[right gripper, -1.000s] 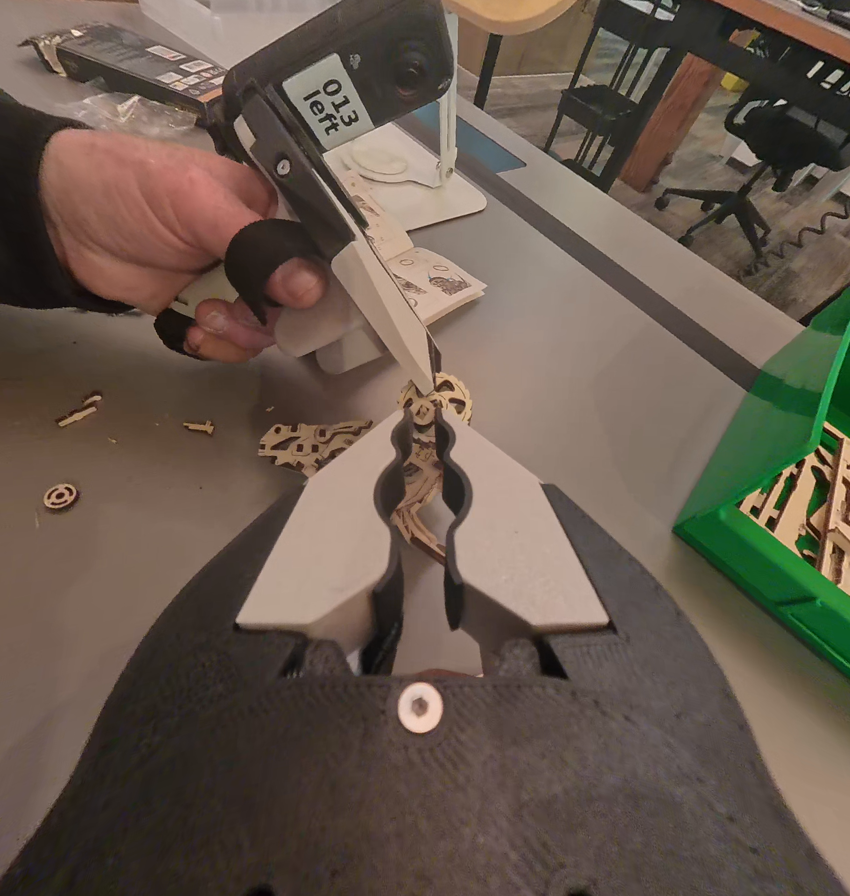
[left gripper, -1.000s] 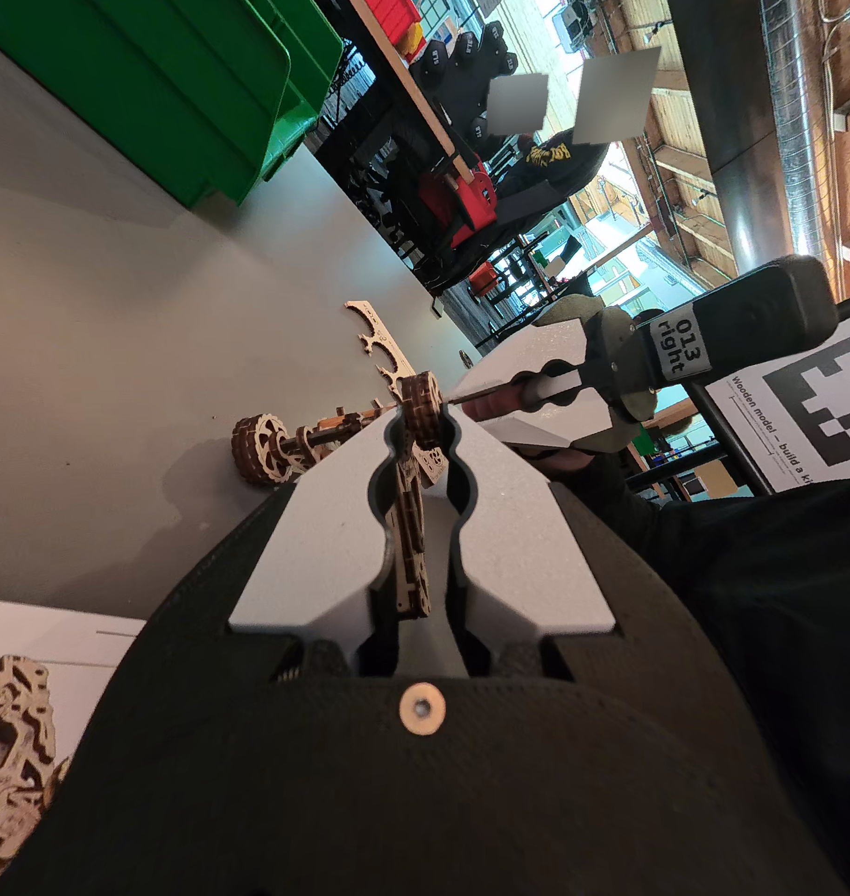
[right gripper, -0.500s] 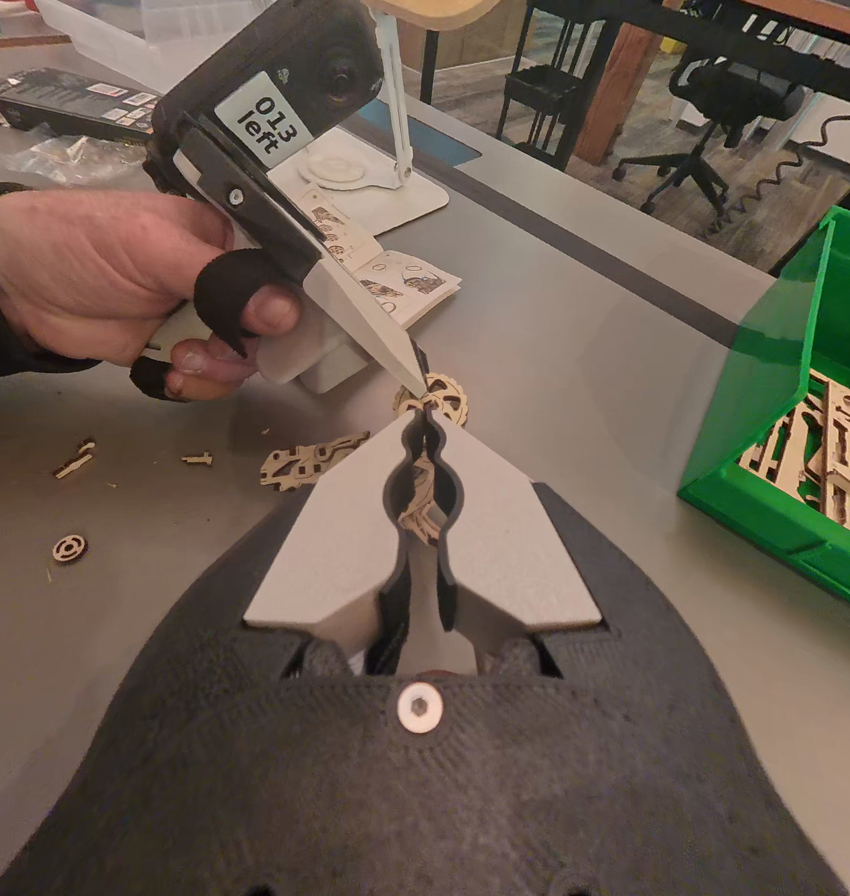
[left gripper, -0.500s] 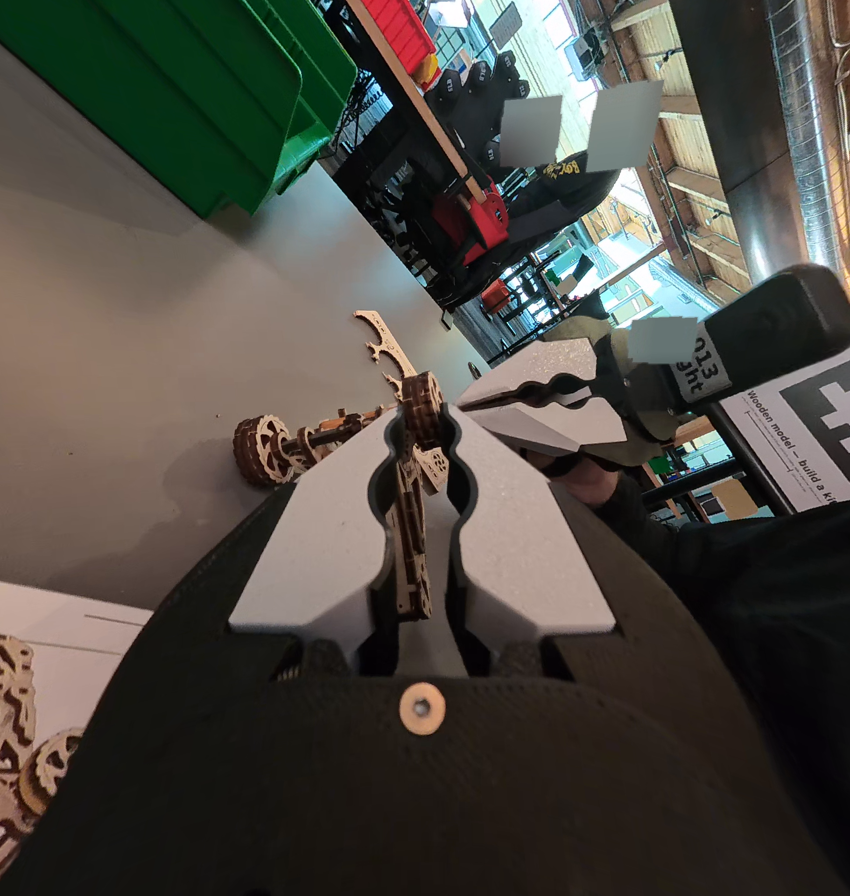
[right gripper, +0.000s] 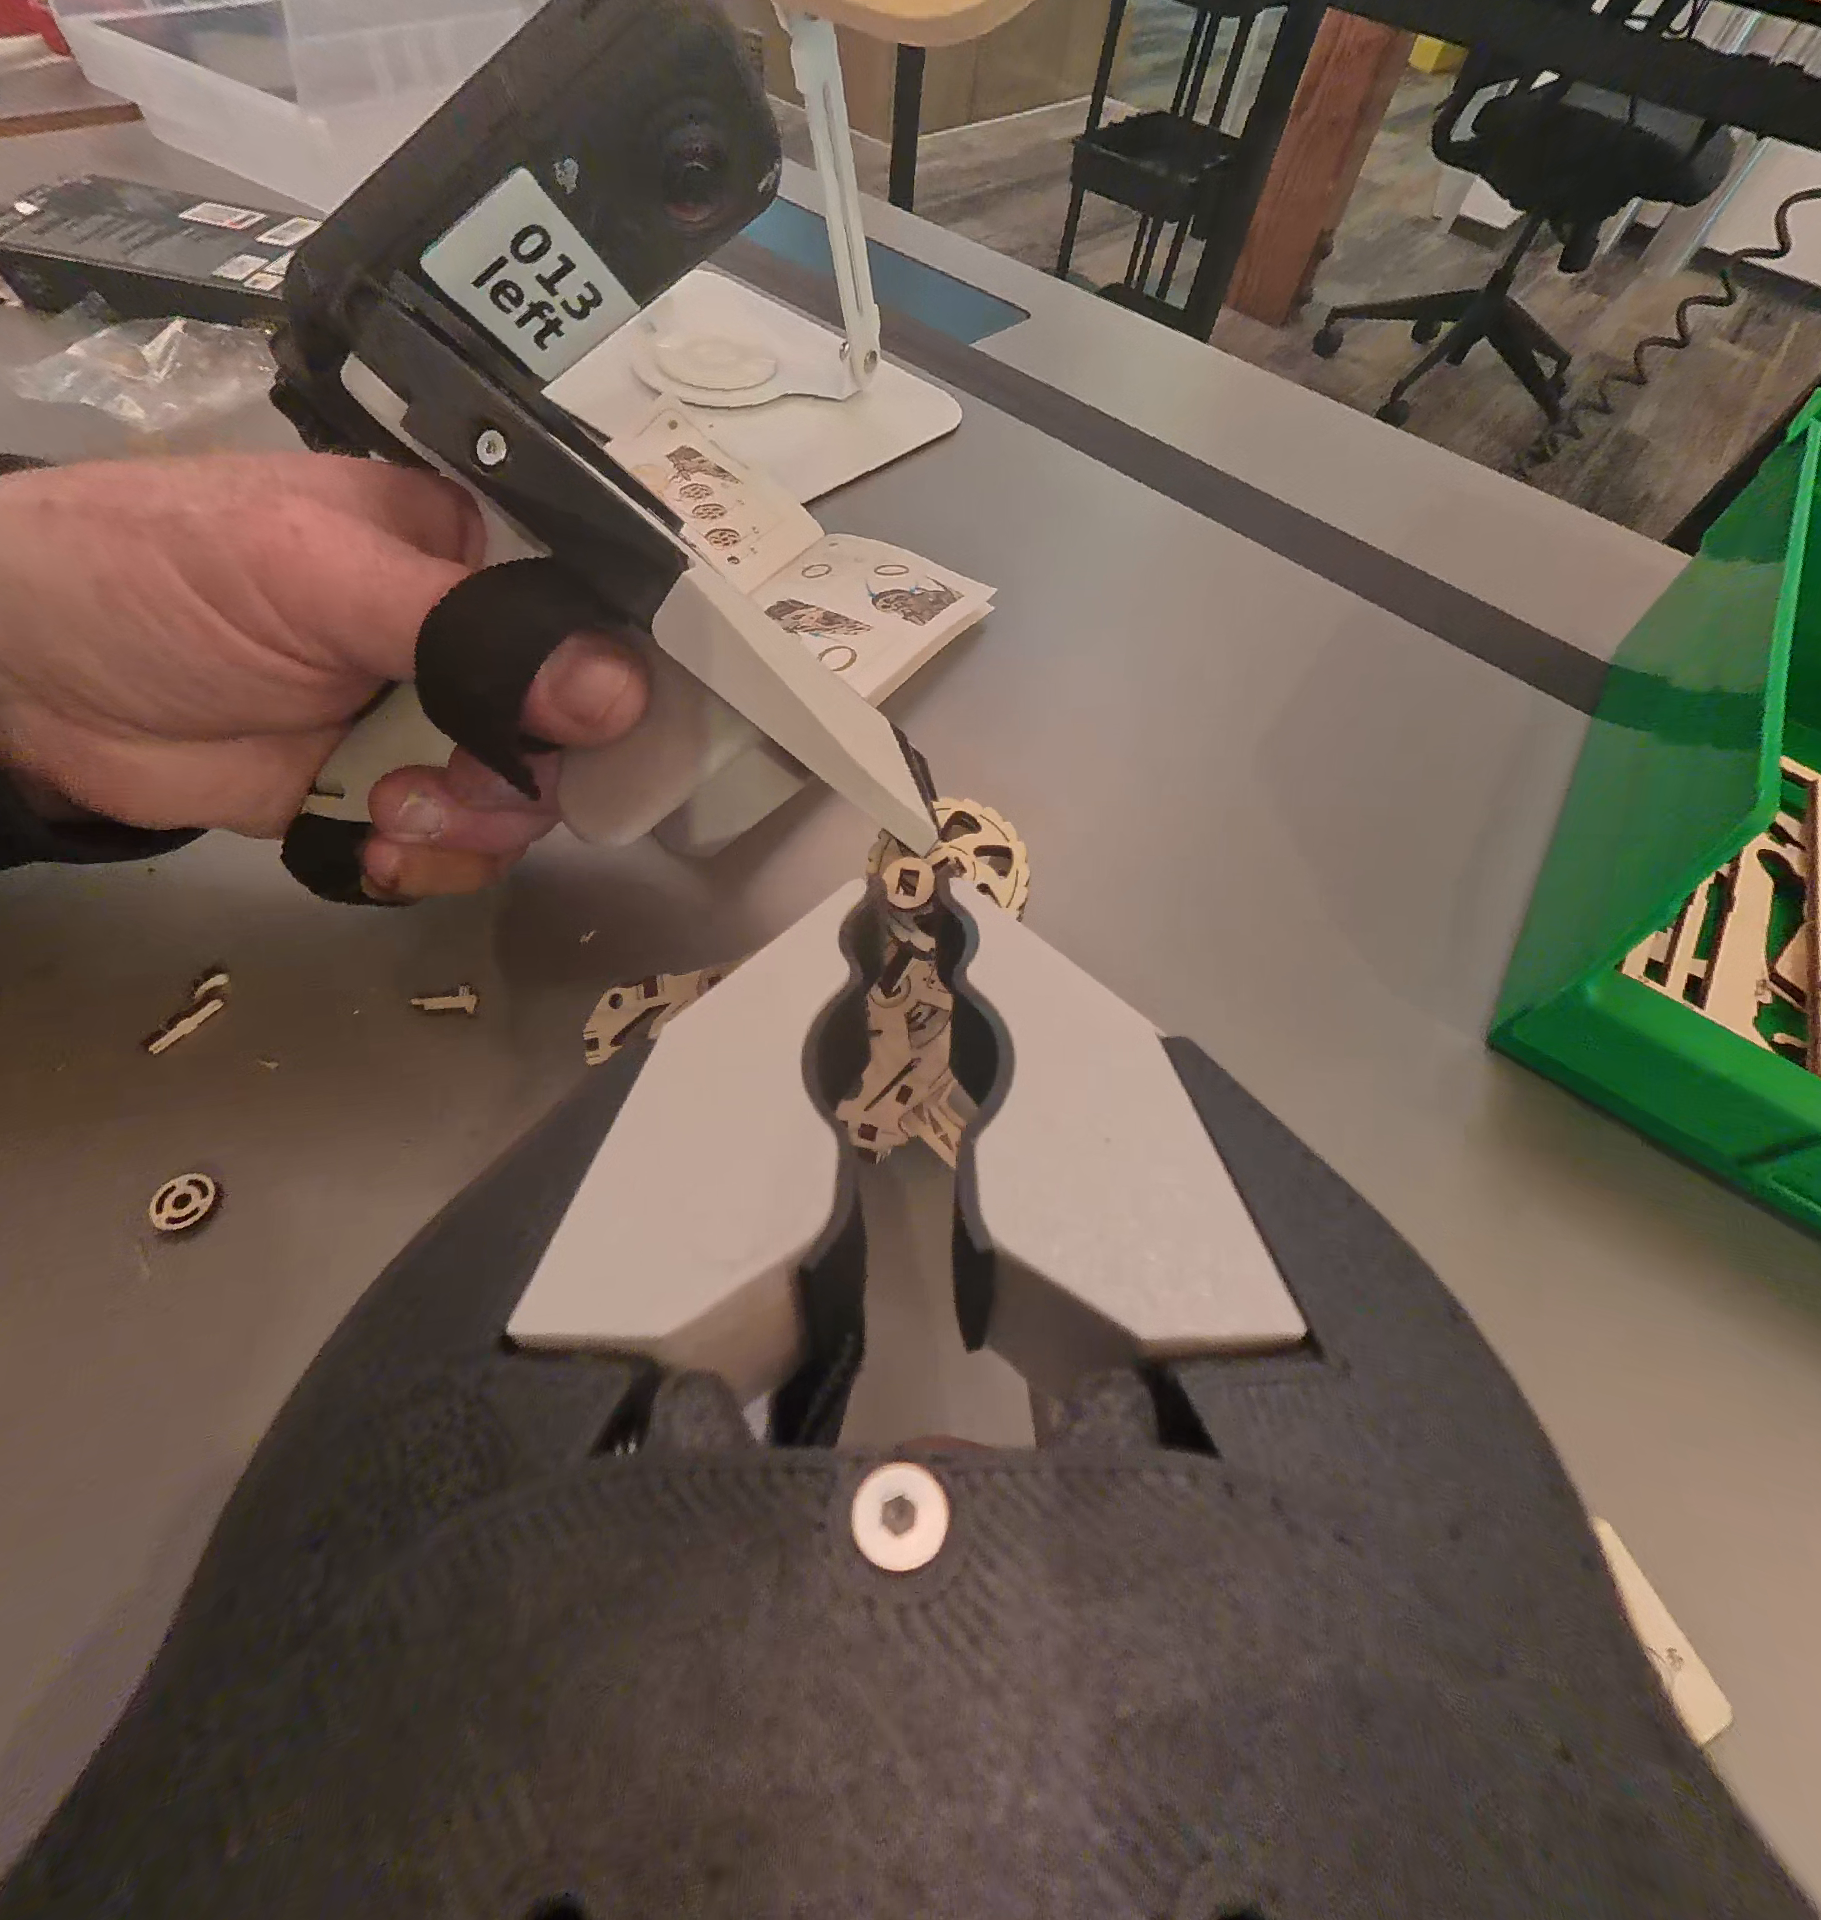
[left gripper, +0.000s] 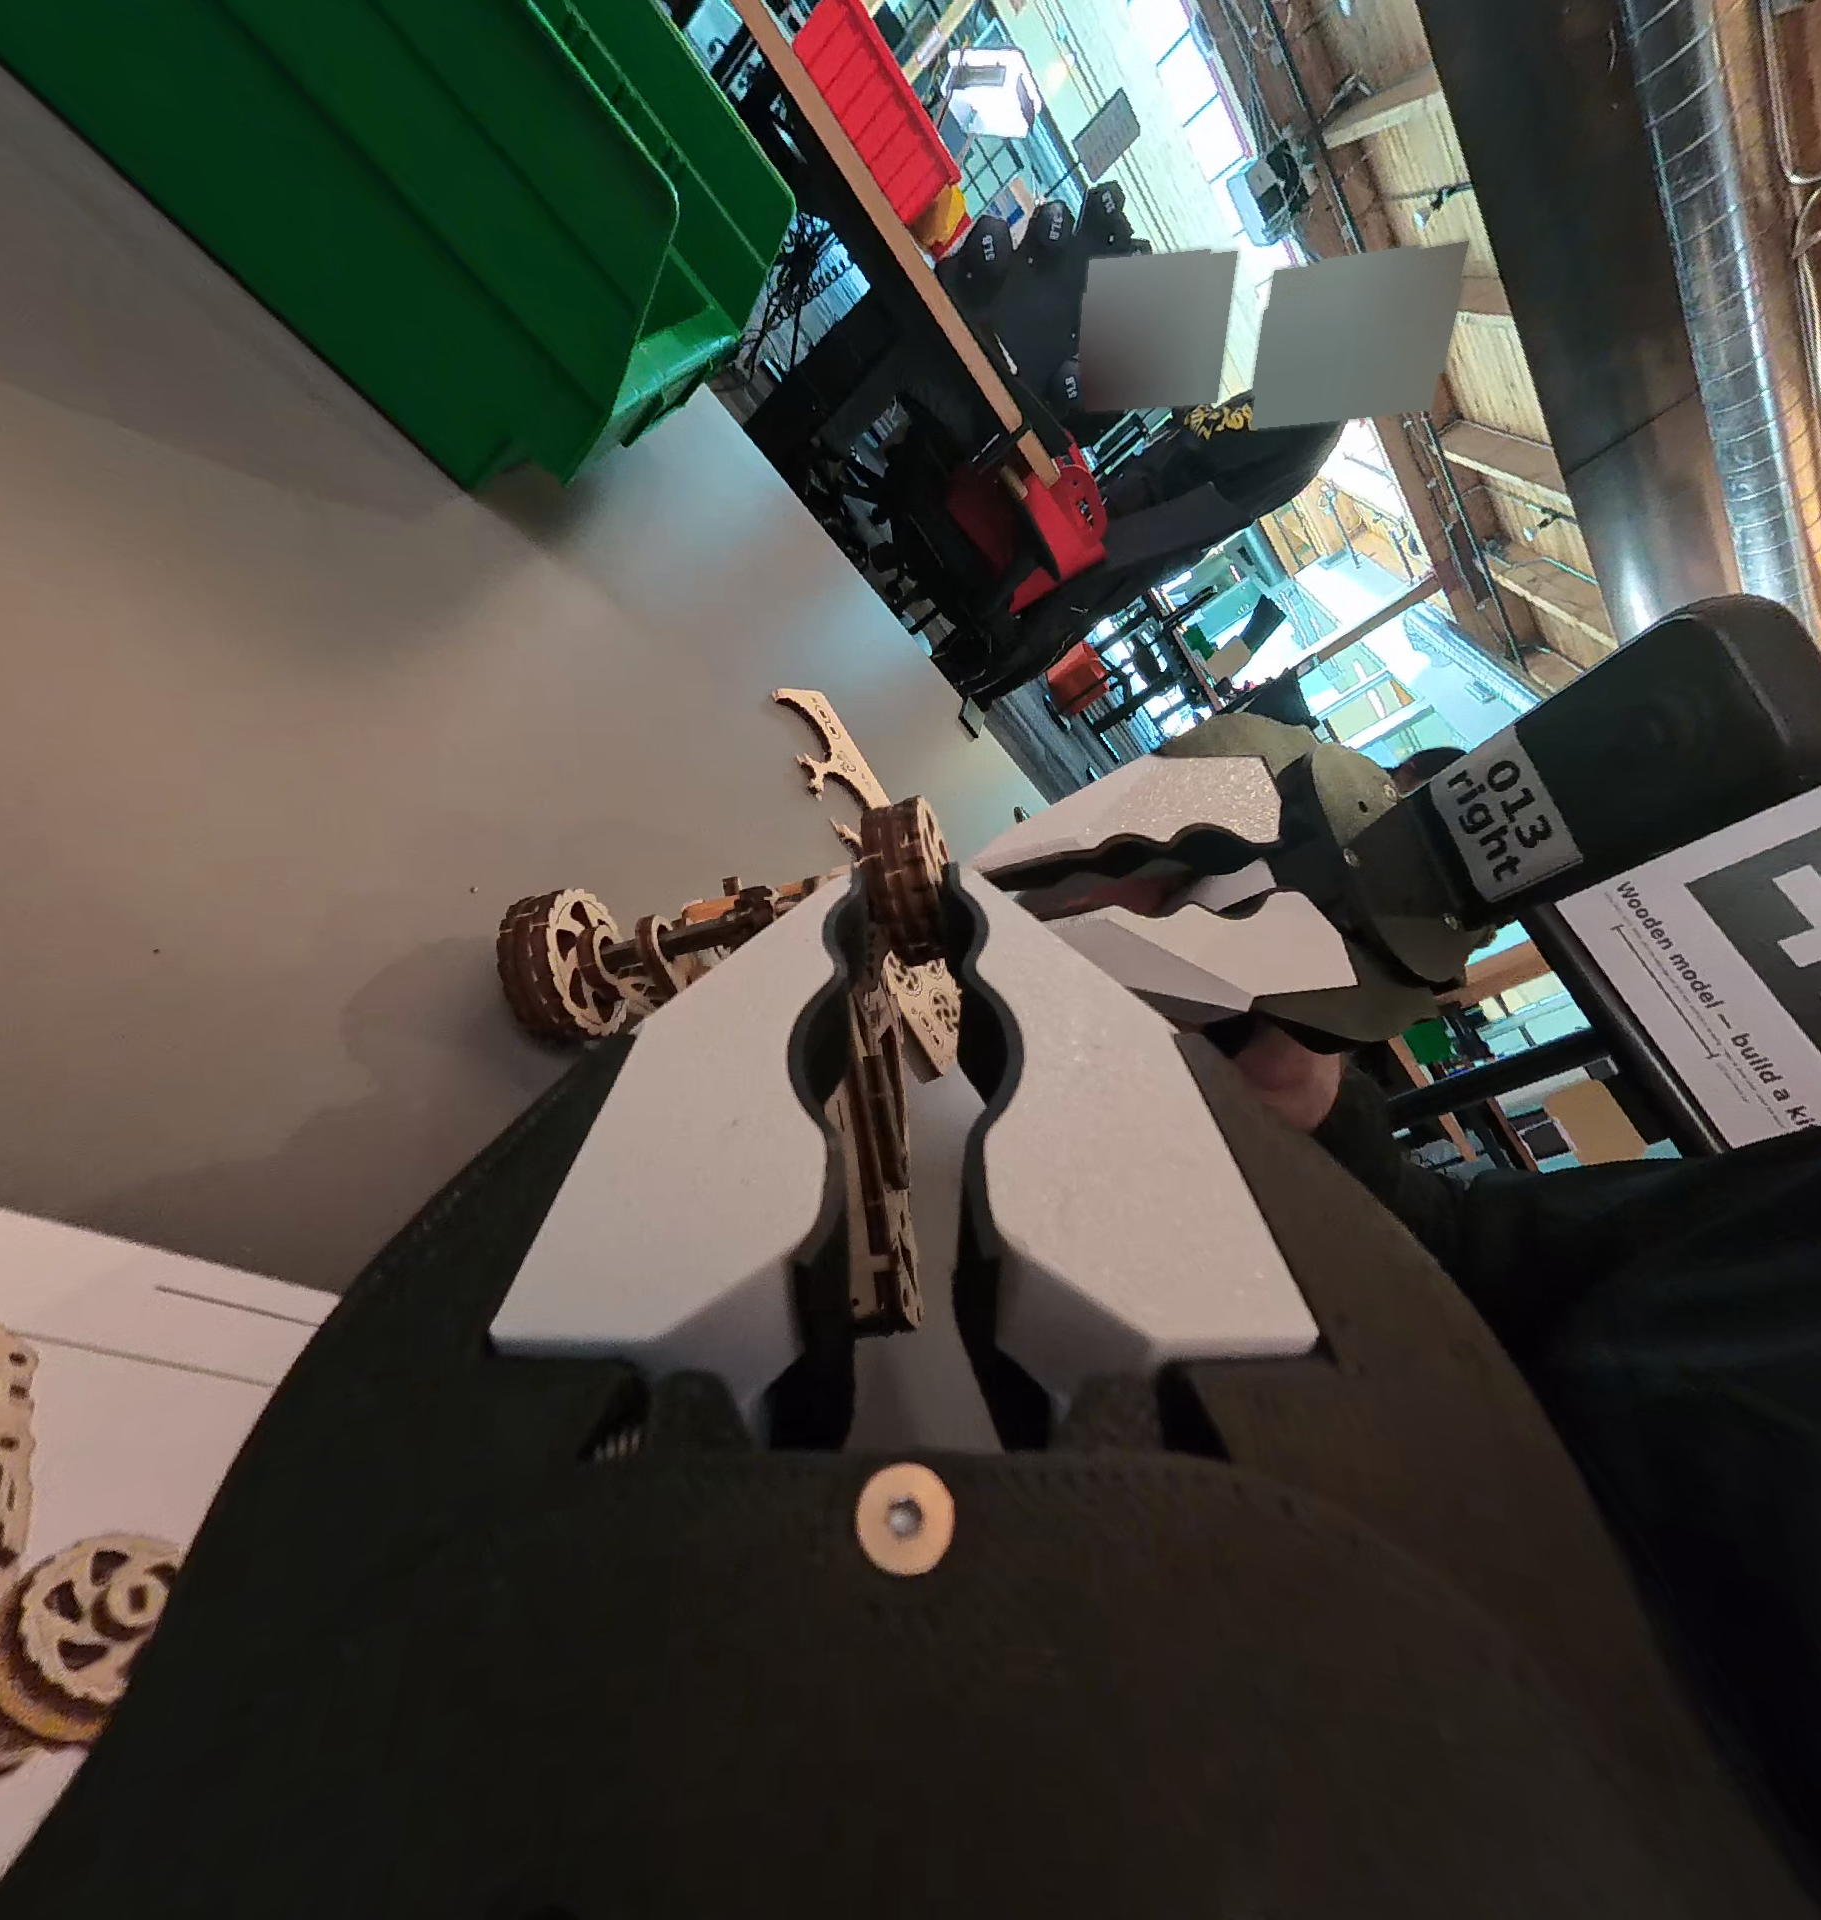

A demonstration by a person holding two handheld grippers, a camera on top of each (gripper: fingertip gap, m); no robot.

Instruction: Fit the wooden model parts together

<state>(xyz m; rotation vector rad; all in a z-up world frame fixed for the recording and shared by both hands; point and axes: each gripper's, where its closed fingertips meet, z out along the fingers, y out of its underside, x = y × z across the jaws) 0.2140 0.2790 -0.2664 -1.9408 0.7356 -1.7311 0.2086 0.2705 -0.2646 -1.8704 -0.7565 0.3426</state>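
Two claws tip to tip above the table (right gripper: 1249,727), left claw (left gripper: 901,894) and right claw (right gripper: 906,899) each pinching wooden model parts (left gripper: 880,1174).

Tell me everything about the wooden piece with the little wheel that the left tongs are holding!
The wooden piece is a thin, flat strip of pale laser-cut wood with slots and brown burnt edges. At its far end sits a small toothed wheel. It stands on edge between the fingers of the left tongs, which are shut on it. The right tongs come close to the wheel end; whether they touch it is unclear.
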